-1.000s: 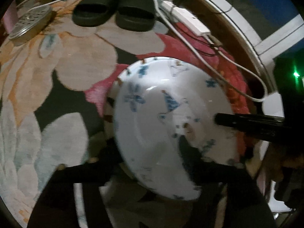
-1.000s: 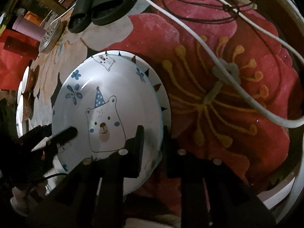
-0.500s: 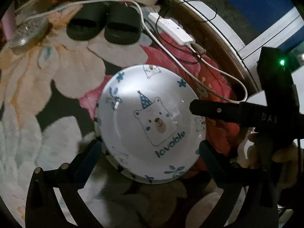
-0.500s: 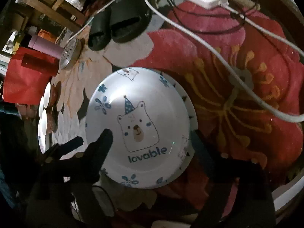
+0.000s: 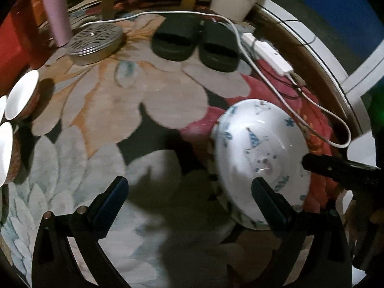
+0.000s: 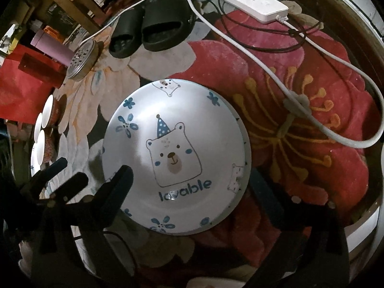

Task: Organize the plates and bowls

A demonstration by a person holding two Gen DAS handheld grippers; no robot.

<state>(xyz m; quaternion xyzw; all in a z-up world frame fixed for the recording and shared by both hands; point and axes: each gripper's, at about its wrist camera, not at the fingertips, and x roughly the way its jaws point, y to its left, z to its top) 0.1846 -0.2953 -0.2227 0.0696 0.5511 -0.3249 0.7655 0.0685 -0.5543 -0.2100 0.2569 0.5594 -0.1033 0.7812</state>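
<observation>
The rug fills both views, its red flower under my right side and pale petals under my left. On it, over the edge of the red flower, lies the bear plate, face up; a second rim peeks out at its right edge, so I judge it already sits on another plate. Well to the left stand the small bowls, white inside, close together near the rug's edge.

My right gripper is spread wide, one finger over the plate's left rim and the other dark by its right rim, holding nothing. My left gripper is also spread and empty, above bare rug just left of the plate.

I take the plate-stacking step to be finished here. Next I would swing my left gripper toward the bowls, line one finger inside a rim and one outside, then pinch gently so the bowl doesn't tip.
</observation>
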